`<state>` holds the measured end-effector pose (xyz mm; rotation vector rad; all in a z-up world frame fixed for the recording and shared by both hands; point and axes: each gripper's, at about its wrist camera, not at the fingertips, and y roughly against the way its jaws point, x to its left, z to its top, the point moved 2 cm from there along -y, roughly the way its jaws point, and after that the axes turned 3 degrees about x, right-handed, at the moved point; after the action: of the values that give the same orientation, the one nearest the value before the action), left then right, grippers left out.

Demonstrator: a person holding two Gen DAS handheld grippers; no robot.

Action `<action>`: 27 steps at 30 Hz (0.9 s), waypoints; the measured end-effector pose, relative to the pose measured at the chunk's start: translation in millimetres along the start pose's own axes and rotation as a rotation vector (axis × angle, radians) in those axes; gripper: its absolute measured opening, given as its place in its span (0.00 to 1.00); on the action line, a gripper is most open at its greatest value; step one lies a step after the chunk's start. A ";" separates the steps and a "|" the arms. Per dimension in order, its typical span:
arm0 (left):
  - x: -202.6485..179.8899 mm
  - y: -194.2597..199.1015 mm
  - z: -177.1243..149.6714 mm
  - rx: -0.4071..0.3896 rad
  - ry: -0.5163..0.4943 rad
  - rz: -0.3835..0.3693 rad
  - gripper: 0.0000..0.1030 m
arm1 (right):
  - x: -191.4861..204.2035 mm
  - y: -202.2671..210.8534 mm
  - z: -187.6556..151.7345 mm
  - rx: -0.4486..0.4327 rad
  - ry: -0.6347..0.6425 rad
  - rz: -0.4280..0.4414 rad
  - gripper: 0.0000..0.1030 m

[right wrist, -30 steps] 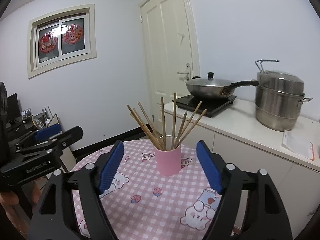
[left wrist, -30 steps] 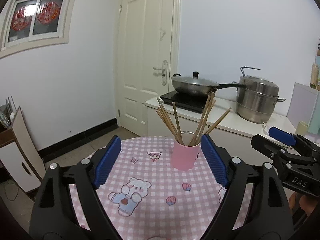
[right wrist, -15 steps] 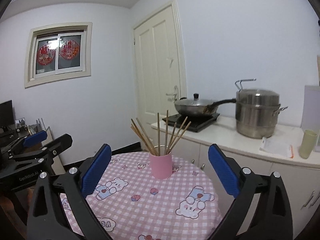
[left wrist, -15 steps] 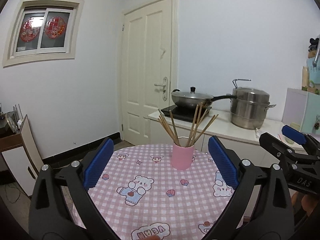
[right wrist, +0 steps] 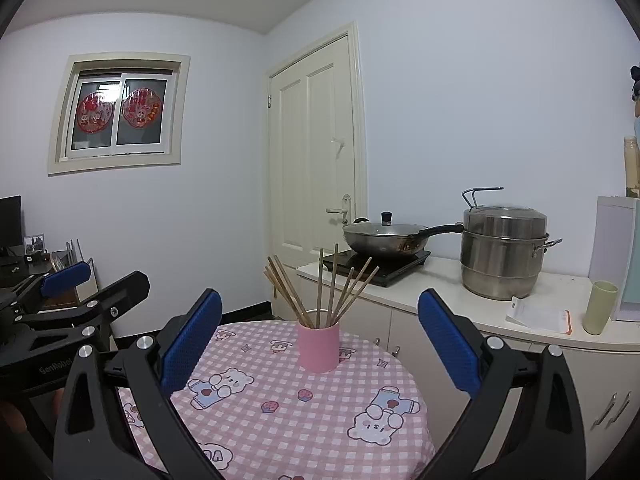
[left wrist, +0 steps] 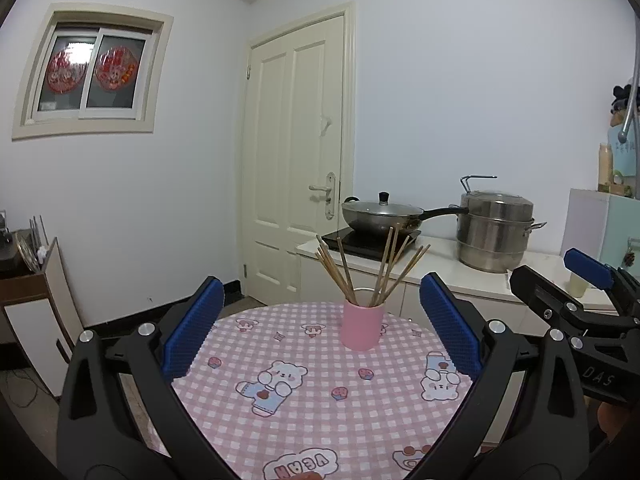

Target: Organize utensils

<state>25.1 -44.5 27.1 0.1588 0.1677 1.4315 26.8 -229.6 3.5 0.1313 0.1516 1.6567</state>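
Note:
A pink cup stands upright on the round table with the pink checked cloth. Several wooden chopsticks stand fanned out in it. The cup and chopsticks also show in the right wrist view. My left gripper is open and empty, held back from the cup above the table's near side. My right gripper is open and empty, also well back from the cup. Each gripper shows at the edge of the other's view.
Behind the table runs a white counter with an induction hob, a lidded wok, a steel steamer pot, a paper and a green cup. A cream door is at the back. A low cabinet stands left.
Both grippers have pulled back and up from the cup, so it looks smaller and farther. More of the tablecloth shows. Both stay open and empty.

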 end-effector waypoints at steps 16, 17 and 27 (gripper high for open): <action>3.4 1.0 -3.3 -0.016 -0.016 0.016 0.94 | 3.7 1.5 -2.7 -0.003 -0.018 0.000 0.92; 4.3 1.3 -2.8 -0.018 -0.015 0.017 0.94 | 4.7 0.8 -2.5 -0.002 -0.017 0.002 0.92; 10.6 -5.1 -3.9 -0.019 -0.001 0.021 0.94 | 10.2 -7.2 -3.3 0.001 0.002 -0.003 0.92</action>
<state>30.6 -34.7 21.9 0.1457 0.1517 1.4530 32.3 -218.9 -1.0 0.1297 0.1537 1.6535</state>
